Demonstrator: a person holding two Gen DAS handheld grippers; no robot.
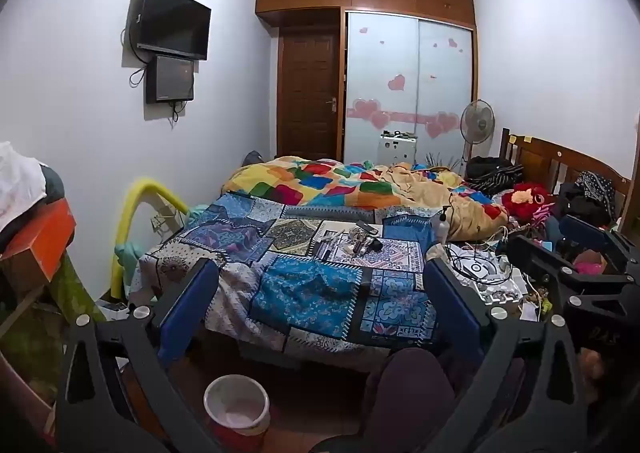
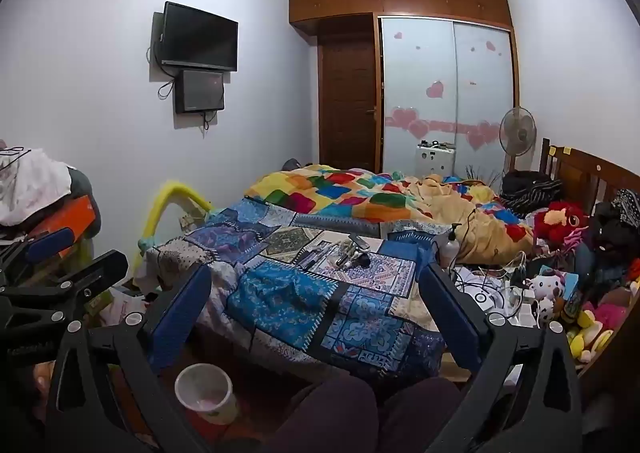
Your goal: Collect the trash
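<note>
You are holding the left claw (image 1: 320, 301) and right claw (image 2: 316, 309) spread apart and empty, facing the patchwork-quilted bed (image 1: 328, 285). The white-lined red round wastebasket (image 1: 237, 411) is sitting on the floor below. Collection seems not yet begun; next, you'd likely be reaching toward the small clutter (image 2: 352, 251) on the quilt.

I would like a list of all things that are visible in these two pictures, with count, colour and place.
bin: one, white with red base, on the floor at the bed's foot
bed: one, blue patchwork cover, centre
quilt: one, multicoloured, far half of the bed
small items: several, dark and pale, on the blue cover
bottle: one, white, on the bed
cables: a tangle, white and black, right side of the bed
TV: one, black, left wall
fan: one, by the wardrobe
left gripper: open, holds nothing
right gripper: open, holds nothing
</note>
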